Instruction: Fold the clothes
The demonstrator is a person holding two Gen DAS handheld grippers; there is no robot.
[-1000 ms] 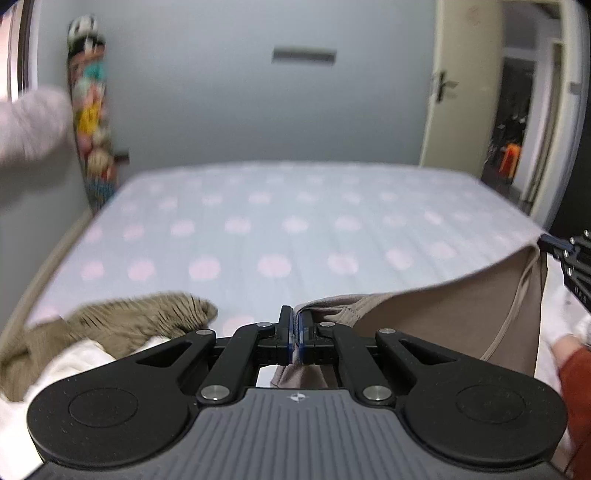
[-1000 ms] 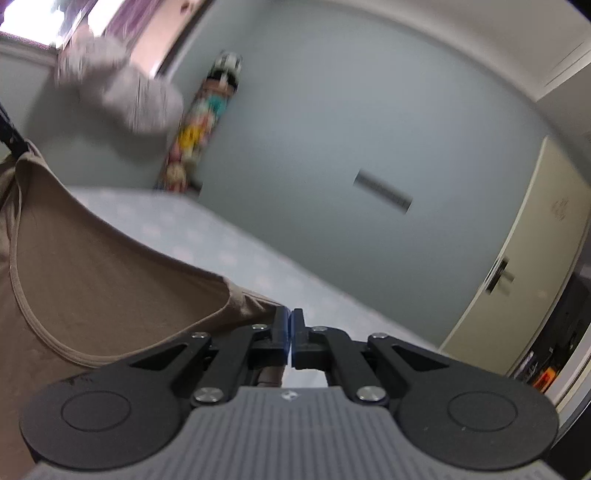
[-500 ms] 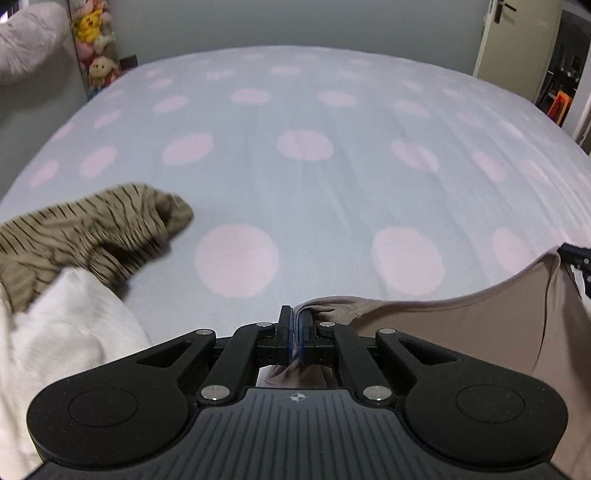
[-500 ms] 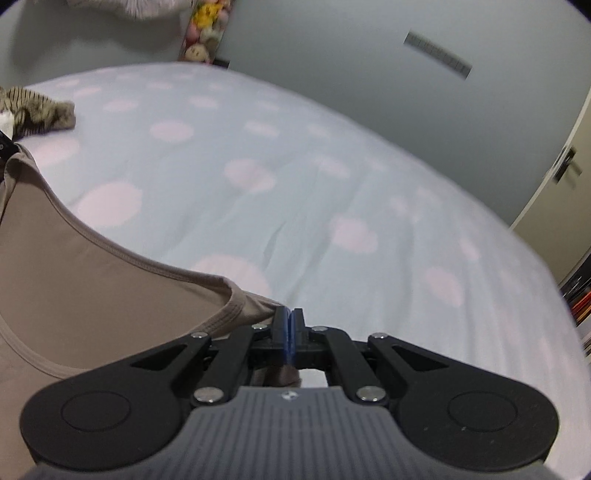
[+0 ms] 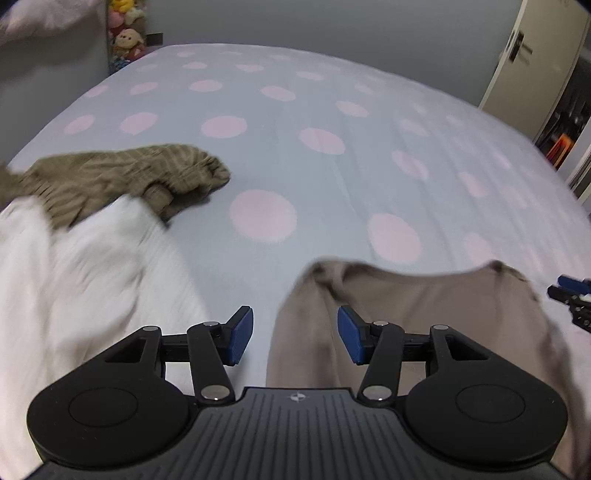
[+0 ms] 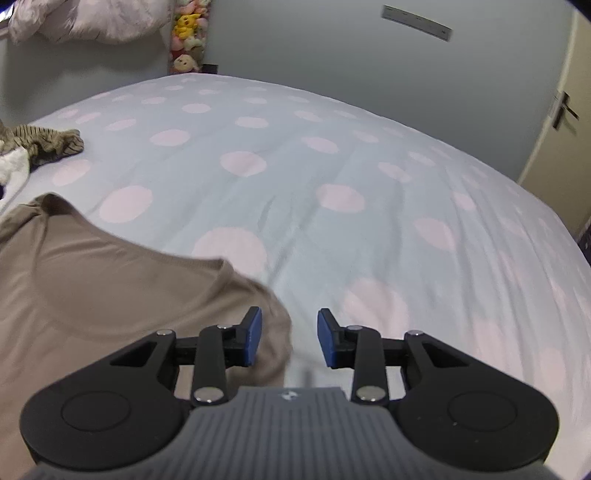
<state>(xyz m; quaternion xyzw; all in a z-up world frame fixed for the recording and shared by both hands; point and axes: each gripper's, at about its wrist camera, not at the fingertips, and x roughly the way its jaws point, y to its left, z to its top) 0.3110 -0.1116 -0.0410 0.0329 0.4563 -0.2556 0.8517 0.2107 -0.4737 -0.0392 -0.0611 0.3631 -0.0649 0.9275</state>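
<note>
A taupe T-shirt [image 5: 417,306] lies on the bed, its neckline toward the far side; it also fills the lower left of the right wrist view [image 6: 110,295]. My left gripper [image 5: 295,339] is open just above the shirt's left shoulder, and the cloth's edge runs between its blue pads without being pinched. My right gripper [image 6: 290,339] is open over the shirt's right shoulder edge, holding nothing. The tip of the right gripper [image 5: 570,295] shows at the right edge of the left wrist view.
A striped olive garment [image 5: 129,177] and a white garment [image 5: 81,277] are heaped at the left. The bed [image 5: 314,110] wears a pale blue sheet with pink dots. Plush toys [image 6: 186,33] hang in the far corner, and a door [image 5: 535,59] stands at the right.
Both grippers were shut on the taupe shirt's shoulders and holding it up. They came down to the bed, opened and let go, so the shirt now lies on the sheet.
</note>
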